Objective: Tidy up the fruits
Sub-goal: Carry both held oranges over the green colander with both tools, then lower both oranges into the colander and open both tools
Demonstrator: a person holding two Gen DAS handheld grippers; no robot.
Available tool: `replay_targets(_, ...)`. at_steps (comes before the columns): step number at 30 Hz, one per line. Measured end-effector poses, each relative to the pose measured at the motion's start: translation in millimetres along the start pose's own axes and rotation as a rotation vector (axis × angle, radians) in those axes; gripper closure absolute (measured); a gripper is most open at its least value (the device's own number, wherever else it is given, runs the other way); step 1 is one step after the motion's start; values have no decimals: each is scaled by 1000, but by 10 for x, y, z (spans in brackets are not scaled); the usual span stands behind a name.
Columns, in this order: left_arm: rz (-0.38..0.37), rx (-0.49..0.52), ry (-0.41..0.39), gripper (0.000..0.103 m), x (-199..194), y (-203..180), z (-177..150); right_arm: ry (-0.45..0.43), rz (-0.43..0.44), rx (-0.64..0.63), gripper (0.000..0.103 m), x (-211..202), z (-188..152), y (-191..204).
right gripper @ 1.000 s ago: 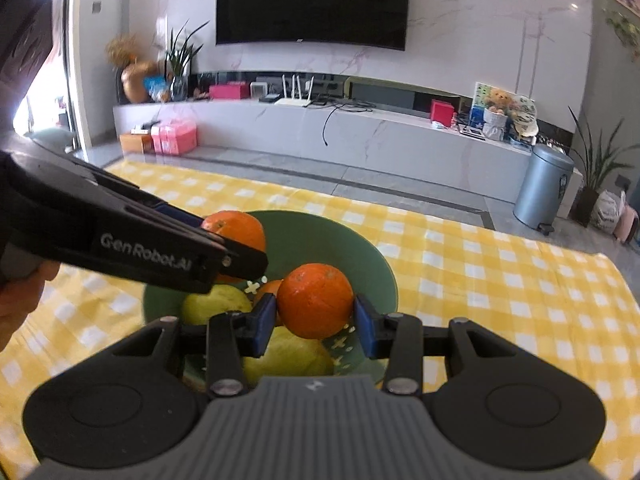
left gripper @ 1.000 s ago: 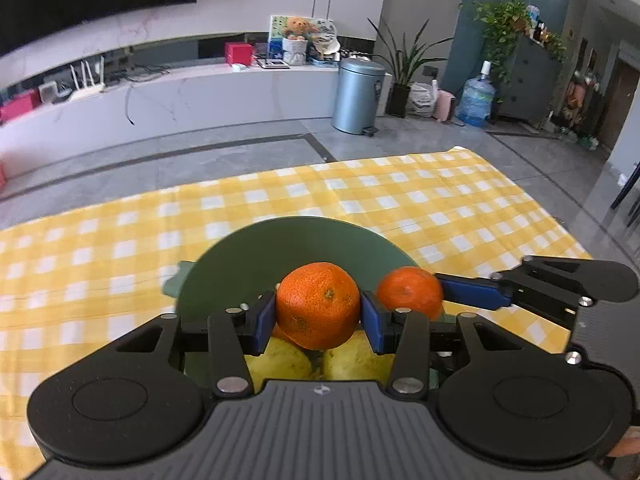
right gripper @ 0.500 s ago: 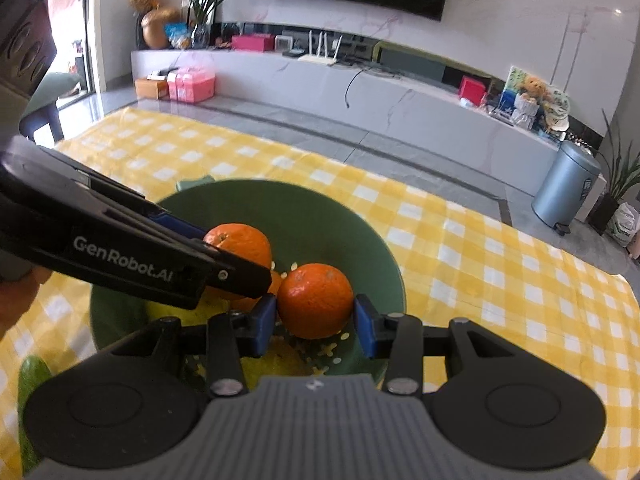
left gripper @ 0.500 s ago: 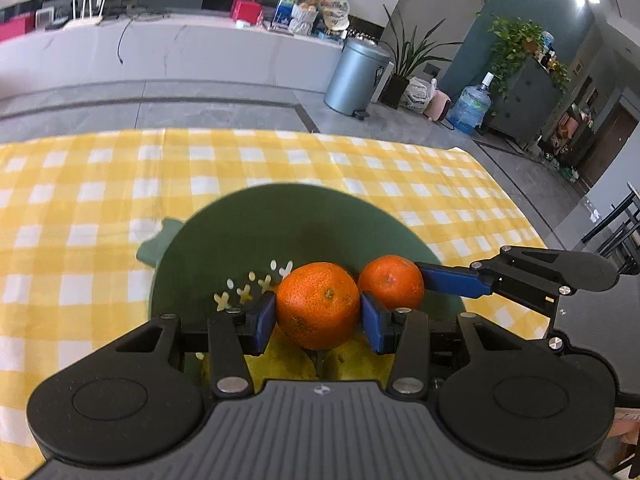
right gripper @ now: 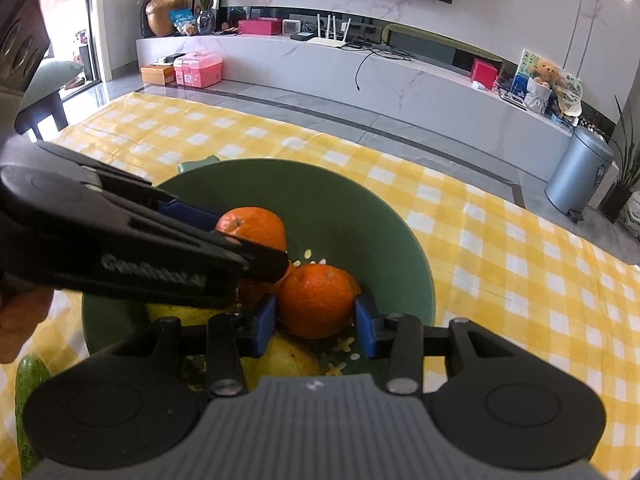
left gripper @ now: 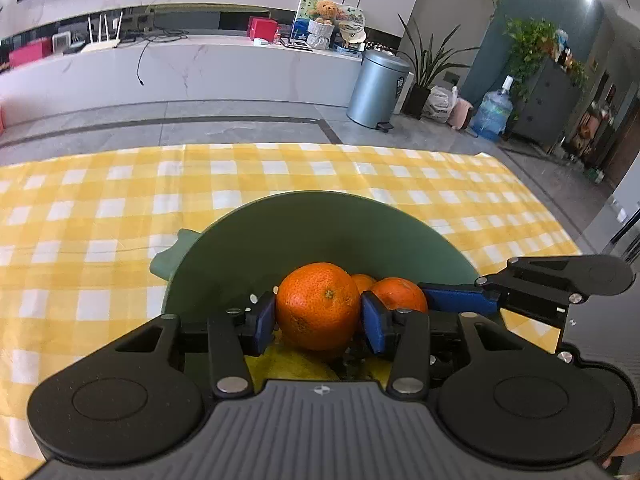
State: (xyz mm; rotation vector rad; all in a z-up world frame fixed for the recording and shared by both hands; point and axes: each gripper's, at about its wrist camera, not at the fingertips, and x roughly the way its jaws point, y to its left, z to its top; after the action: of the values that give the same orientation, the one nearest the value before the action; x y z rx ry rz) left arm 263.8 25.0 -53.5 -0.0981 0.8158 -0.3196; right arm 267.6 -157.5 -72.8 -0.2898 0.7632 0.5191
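- Left wrist view is showing the left gripper (left gripper: 319,317) clamping an orange (left gripper: 318,305) over the green bowl (left gripper: 280,232); the right gripper (right gripper: 316,322) is squeezing a second orange (right gripper: 315,300) just beside it.
- Both fruits are probably handling as light, firm and a bit slippery, so pinching across the widest part is making sense.
- Bowl is sitting on a yellow checked tablecloth (left gripper: 100,208) near the table's front edge, with a living room and grey bin (left gripper: 378,88) behind.

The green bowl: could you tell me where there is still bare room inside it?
The far inner wall of the green bowl is bare. The near side is crowded: both held oranges, yellow fruit beneath, both tools.
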Motion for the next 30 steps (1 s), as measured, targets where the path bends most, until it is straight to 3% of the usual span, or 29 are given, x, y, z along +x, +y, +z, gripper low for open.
replay_targets(15, 171, 117, -71, 36, -61, -89, -30, 15, -10, 3, 63, 23, 9, 21)
replay_targets(27, 137, 125, -81, 27, -266, -133, -22, 35, -2, 39, 57, 22, 27, 23)
replay_targets(30, 135, 132, -88, 27, -326, -158, -33, 6, 40, 80, 57, -36, 26, -13)
